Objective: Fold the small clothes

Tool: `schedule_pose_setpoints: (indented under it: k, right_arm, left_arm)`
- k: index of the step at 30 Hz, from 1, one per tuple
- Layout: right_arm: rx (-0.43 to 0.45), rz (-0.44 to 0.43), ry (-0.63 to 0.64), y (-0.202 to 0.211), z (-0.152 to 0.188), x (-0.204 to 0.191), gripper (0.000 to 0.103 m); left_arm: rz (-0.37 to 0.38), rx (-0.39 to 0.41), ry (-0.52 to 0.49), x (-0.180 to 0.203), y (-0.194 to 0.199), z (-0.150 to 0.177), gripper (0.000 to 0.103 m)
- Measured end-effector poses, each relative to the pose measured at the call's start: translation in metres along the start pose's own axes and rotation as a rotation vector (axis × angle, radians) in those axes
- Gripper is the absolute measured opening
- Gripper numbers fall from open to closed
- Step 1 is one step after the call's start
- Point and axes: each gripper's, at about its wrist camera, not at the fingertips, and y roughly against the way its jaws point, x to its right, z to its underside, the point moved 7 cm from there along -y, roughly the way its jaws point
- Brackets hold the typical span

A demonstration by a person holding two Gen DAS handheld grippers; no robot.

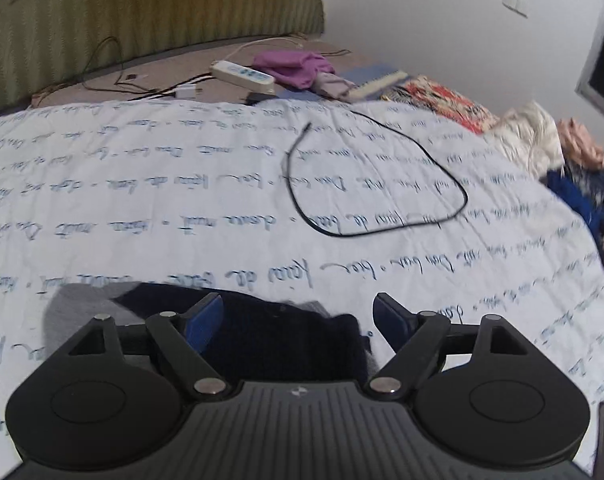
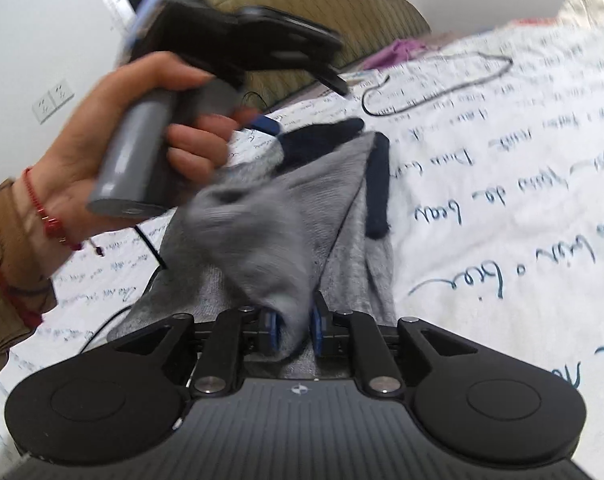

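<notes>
Between the blue-padded fingers of the right gripper (image 2: 295, 330) sits a fold of a small grey knitted garment with dark navy trim (image 2: 286, 216). The pads stand close together with the cloth pinched between them, though the picture is blurred there. From these fingers the grey cloth rises and spreads forward onto the bed, and its navy edge lies just beyond, a little to the right of the fingers.

Left of the cloth, a person's hand (image 2: 142, 140) with a red cord bracelet holds the grey handle of the left gripper (image 1: 298, 320). The fingers of this gripper stand wide apart and hold nothing. The navy part of the garment lies under and between them, and a grey part shows beside the left finger.

Beyond both pairs of fingers spreads the white quilted bed cover with blue handwriting print (image 1: 142, 200). Farther ahead of the left fingers, a thin black cable (image 1: 381, 184) lies in a loop on it. Behind the cable lie a white power strip (image 1: 244, 76) and a purple cloth (image 1: 298, 66), near the olive green headboard (image 1: 142, 20).
</notes>
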Motion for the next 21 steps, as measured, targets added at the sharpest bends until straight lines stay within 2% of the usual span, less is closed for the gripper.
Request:
schedule_pose_setpoints:
  k: [4,6,8,13,15,18,21]
  right_arm:
    - [0.007,-0.023,-0.030,0.001,-0.001,0.006,0.028]
    - [0.013,-0.051,-0.074,0.002,-0.001,0.010,0.035]
    - [0.013,-0.080,-0.129,0.003,-0.003,0.015,0.036]
    - [0.014,-0.147,-0.281,0.010,-0.004,0.032,0.039]
    - [0.005,-0.176,-0.342,0.009,-0.006,0.038,0.042]
    - [-0.009,-0.200,-0.403,0.006,-0.010,0.041,0.048]
    - [-0.015,-0.183,-0.414,0.000,-0.014,0.038,0.050]
  left_arm:
    - [0.012,0.020,0.051,-0.031,0.034,0.013,0.083]
    - [-0.020,0.024,0.039,-0.047,0.053,0.032,0.083]
    - [-0.047,0.040,0.005,-0.062,0.074,0.057,0.083]
    - [-0.087,0.089,-0.129,-0.085,0.128,0.122,0.083]
    - [-0.077,0.107,-0.174,-0.088,0.144,0.146,0.083]
    - [-0.080,0.131,-0.256,-0.084,0.158,0.179,0.083]
    - [-0.083,0.160,-0.365,-0.069,0.167,0.201,0.083]
